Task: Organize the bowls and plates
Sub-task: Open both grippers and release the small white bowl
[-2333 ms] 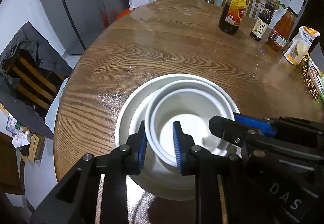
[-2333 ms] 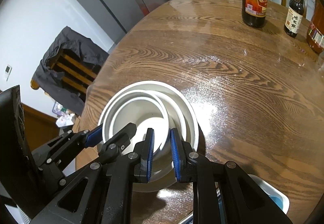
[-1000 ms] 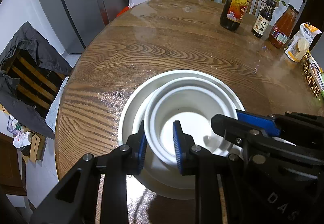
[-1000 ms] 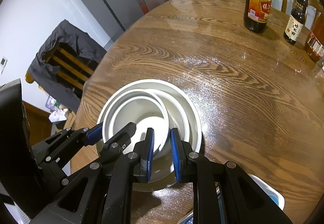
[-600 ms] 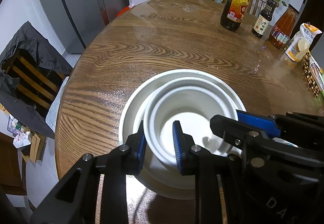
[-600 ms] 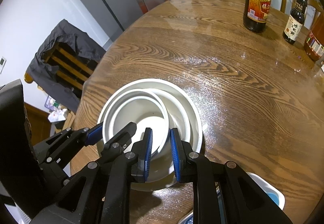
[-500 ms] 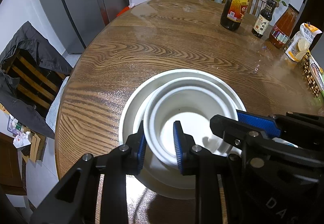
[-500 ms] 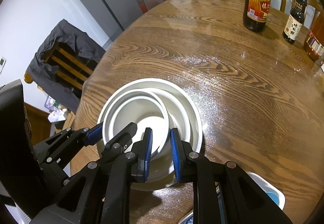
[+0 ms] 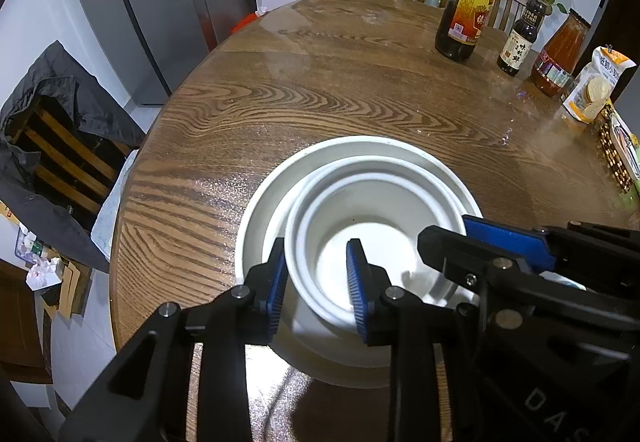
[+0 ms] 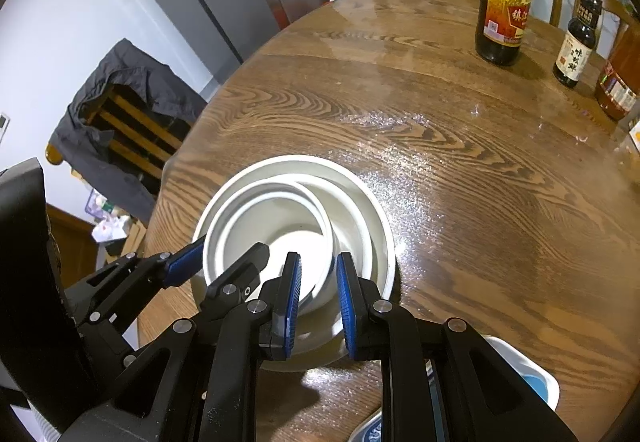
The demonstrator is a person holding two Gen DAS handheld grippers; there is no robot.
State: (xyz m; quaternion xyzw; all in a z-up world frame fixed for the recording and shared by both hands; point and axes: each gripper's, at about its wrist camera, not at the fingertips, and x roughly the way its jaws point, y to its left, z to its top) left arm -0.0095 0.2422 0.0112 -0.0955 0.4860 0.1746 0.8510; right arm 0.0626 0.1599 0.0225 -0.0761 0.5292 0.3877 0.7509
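Nested white bowls sit at the table's [image 9: 360, 90] six o'clock edge. Left gripper [image 9: 317, 284], jaws opening, straddles the small bowl's [image 9: 360, 226] rim; right gripper [image 10: 318, 302], narrow, straddles the same rim inside the large bowl [image 10: 372, 218]. Uneven release could tip both off.

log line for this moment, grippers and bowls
left gripper: jaws opening, small bowl rim between | right gripper: astride same rim, grip unclear | small bowl: nested in large bowl on table
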